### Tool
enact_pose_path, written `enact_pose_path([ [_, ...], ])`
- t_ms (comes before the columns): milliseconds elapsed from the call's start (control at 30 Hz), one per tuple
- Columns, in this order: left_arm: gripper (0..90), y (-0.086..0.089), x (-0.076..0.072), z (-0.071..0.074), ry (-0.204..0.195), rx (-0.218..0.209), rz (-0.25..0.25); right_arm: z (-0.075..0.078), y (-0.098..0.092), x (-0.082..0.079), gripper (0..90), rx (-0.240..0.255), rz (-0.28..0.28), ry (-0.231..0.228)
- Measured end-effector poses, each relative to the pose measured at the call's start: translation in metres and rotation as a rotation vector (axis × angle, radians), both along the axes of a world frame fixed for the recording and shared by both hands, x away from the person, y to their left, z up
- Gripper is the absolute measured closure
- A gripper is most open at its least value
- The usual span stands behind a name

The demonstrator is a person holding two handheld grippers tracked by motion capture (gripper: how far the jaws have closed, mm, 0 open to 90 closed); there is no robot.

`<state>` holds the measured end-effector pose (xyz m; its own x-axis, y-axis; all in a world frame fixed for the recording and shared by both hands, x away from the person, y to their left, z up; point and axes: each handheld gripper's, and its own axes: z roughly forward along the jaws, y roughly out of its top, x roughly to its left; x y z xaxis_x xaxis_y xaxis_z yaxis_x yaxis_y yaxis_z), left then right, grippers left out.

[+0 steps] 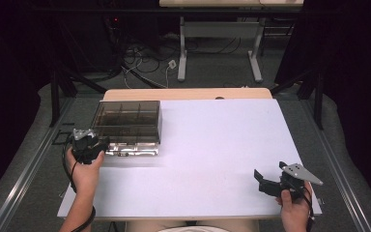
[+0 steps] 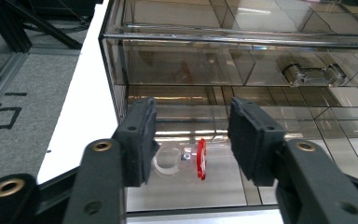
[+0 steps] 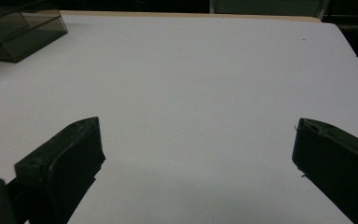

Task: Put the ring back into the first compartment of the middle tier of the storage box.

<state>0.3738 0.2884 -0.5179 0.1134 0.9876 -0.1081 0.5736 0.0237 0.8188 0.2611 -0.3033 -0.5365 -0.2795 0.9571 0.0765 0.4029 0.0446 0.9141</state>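
While jaws gape, box (image 2: 242,70) fronts left tool (image 2: 191,140).

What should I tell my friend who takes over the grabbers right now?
Left gripper: fingers open, at the front left corner of the smoky clear organizer box, whose tray part is out toward you.
In that front part, between the fingers, lie a red piece and a clear ring; neither is gripped.
Right gripper: fingers wide open, holding nothing, over the white table at the near right.
Done: nothing picked up yet.
Left: probably close on the red piece and lift it out.
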Motion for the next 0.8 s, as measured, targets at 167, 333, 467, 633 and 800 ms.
enact_pose_path([
  [167,40.0,-0.001,-0.001,0.002,-0.024,0.005,0.010,0.000,0.000,0.000,1.3,0.001,0.002,0.000],
  [333,33.9,-0.004,-0.003,0.007,-0.044,0.016,0.003,0.000,0.000,0.000,1.3,-0.007,0.000,0.004],
  [467,31.4,-0.006,-0.005,0.011,-0.052,0.017,-0.002,0.000,0.000,0.000,1.3,-0.002,0.001,0.000],
  [633,26.6,-0.008,-0.008,0.019,-0.092,0.008,-0.017,0.001,0.000,-0.001,1.3,-0.007,-0.001,0.007],
  [800,25.3,-0.011,-0.012,0.026,-0.097,-0.034,-0.036,0.000,0.000,-0.001,1.4,-0.005,-0.001,0.007],
])
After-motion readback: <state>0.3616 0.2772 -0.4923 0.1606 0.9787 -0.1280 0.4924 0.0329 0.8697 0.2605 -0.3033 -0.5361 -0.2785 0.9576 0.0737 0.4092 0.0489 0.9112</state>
